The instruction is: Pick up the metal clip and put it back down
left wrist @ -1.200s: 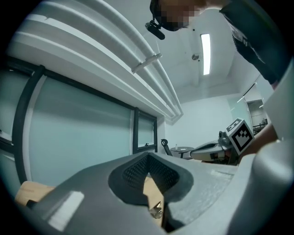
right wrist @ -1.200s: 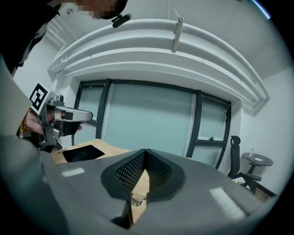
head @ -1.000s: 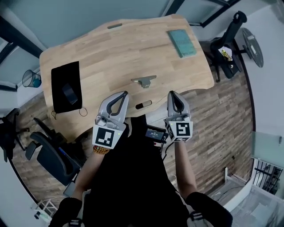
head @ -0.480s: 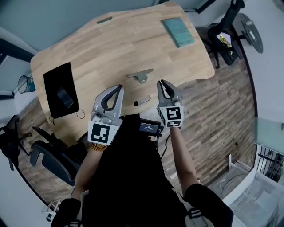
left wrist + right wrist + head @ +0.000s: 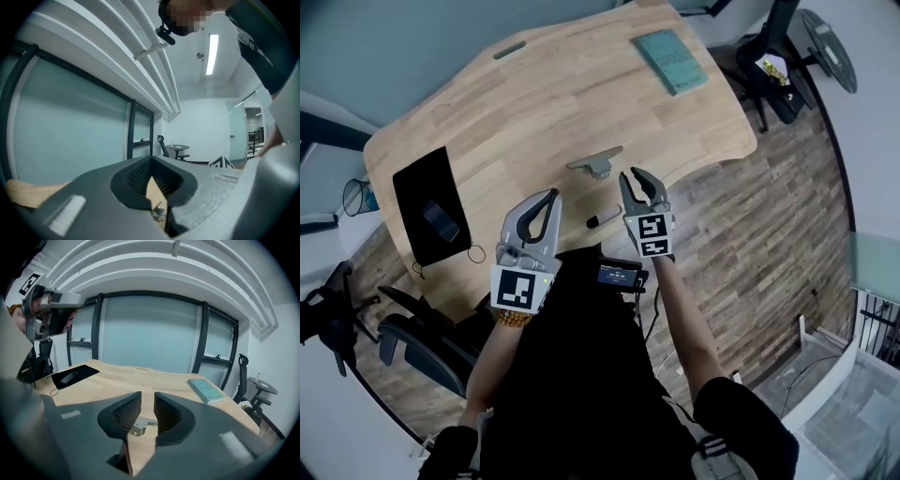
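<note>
The metal clip (image 5: 595, 162) lies flat on the wooden table (image 5: 534, 103) near its front edge. My right gripper (image 5: 636, 177) is open and hovers just right of and in front of the clip, not touching it. In the right gripper view the clip (image 5: 140, 426) shows through the narrow gap of the right gripper (image 5: 147, 405). My left gripper (image 5: 550, 196) is shut and empty, held nearer the table's front edge, left of the clip. In the left gripper view the clip (image 5: 158, 213) peeks out below the closed tips of the left gripper (image 5: 151, 161).
A dark marker (image 5: 602, 219) lies at the table's front edge between the grippers. A black mat (image 5: 431, 214) with a small dark object lies at the left, and a teal book (image 5: 673, 61) at the far right. Office chairs (image 5: 412, 347) stand around on the wood floor.
My right gripper has moved forward and left toward the clip, and its jaws have parted. The left gripper has stayed shut in about the same place.
</note>
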`<state>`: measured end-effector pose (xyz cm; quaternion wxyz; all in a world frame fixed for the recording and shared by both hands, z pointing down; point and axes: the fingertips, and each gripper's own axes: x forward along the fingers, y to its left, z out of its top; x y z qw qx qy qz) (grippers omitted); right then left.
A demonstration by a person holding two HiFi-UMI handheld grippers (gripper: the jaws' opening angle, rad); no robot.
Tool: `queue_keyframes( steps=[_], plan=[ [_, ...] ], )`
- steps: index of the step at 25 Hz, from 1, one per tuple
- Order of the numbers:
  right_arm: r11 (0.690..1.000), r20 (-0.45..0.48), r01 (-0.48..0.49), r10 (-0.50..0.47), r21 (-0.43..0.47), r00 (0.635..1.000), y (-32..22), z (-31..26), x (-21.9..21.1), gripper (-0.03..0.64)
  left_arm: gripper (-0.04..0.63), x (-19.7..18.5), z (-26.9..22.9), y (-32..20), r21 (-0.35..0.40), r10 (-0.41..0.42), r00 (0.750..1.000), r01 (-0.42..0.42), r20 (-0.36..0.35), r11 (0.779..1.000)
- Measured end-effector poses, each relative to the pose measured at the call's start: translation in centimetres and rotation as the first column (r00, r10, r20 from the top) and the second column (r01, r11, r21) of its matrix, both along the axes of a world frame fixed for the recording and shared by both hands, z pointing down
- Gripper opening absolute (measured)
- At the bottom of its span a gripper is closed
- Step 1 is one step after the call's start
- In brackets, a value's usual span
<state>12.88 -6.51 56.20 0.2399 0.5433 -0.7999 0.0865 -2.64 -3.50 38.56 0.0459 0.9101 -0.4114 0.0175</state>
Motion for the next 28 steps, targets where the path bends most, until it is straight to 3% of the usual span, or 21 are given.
queue_keyframes(
  steps=[15, 28],
  plan=[
    [0.990, -0.012, -0.023, 0.022, -0.138, 1.000, -1.4, 7.8, -0.9, 0.202, 0.000, -0.6, 2.6, 0.0, -0.051, -0.010, 0.998, 0.013, 0.056, 0.999],
    [0.952, -0.002, -0.055, 0.057, -0.303, 0.998, -1.6, 14.3, -1.5, 0.285, 0.000, -2.0, 3.8, -0.6, -0.083, -0.047, 0.995, 0.054, 0.086, 0.995]
  ],
)
